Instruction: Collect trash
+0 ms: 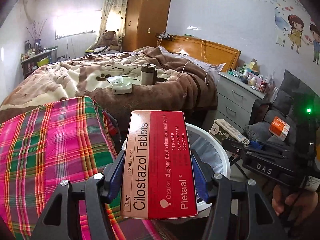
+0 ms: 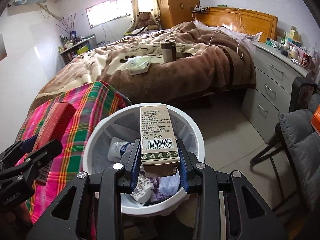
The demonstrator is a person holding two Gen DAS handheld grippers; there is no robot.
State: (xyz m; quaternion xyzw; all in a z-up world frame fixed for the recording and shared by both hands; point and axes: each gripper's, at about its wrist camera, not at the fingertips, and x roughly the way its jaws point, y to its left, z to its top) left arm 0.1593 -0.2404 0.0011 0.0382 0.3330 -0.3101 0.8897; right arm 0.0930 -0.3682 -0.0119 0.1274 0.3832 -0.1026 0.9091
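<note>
Bedroom with a big bed [image 1: 124,74] under a brown and cream blanket, wooden wardrobe [image 1: 148,14] in the corner, grey dresser [image 2: 278,74] along the wall cluttered with bottles and boxes. Closer in, a plaid cloth [image 1: 50,140] in pink and green covers something boxy right beside the white trash bin [image 2: 198,140], which has a liner and already holds a plastic bottle [image 2: 118,150] and some crumpled wrappers. On the bed sit a tumbler [image 1: 148,74] and a tissue pack [image 1: 122,85], well apart from the bin. Left tool [image 1: 158,172] is pinching the red Cilostazol tablet box [image 1: 160,164] between its blue pads, held up near the bin's rim. Right tool [image 2: 160,166] is clamped on a tan box [image 2: 158,140] with a barcode and leaf print, hanging right over the bin opening. An orange box [image 1: 279,128] lies on the grey chair [image 2: 300,140]
</note>
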